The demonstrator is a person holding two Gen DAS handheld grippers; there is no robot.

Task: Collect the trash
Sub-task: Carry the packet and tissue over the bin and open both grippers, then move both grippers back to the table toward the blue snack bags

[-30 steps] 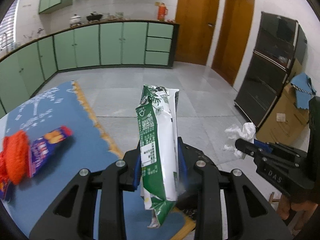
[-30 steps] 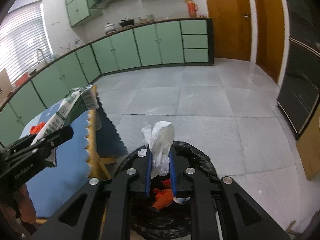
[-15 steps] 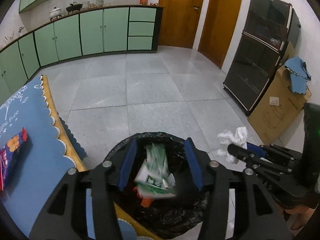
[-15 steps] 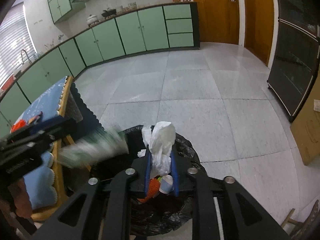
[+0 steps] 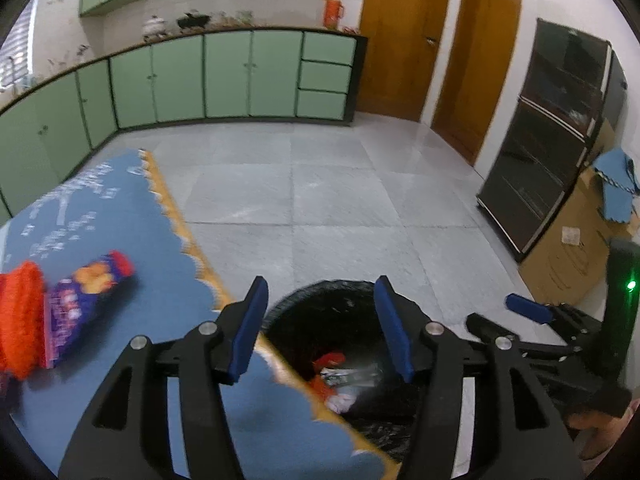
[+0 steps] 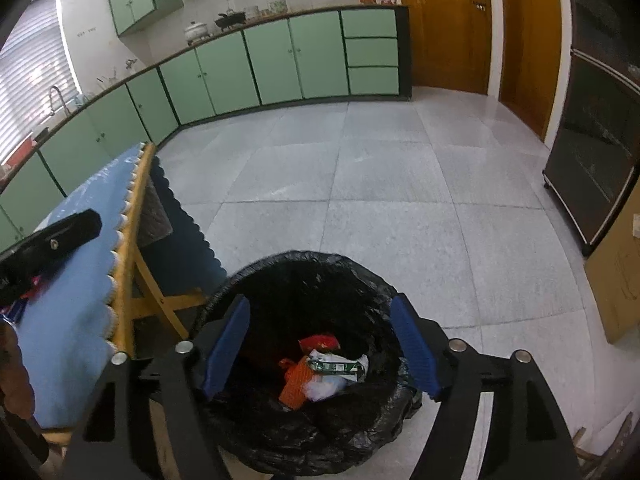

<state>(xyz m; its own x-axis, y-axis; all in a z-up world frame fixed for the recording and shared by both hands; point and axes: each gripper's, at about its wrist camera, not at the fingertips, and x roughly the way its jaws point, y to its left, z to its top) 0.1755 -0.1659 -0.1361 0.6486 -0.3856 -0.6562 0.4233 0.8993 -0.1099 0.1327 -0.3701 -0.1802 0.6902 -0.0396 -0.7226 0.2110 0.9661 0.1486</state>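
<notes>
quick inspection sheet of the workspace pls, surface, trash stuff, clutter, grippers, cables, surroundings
surface: table with a blue scalloped cloth beside the bin.
job's things: bin lined with a black bag on the floor, holding a green and white packet, an orange wrapper, a red wrapper and a white wad; a purple snack packet and an orange item lie on the cloth.
clutter: nothing seen beyond those.
grippers: left gripper open and empty, over the table edge and bin; right gripper open and empty, above the bin.
cables: nothing seen.
surroundings: green cabinets, wooden doors, dark cabinet, cardboard box.
</notes>
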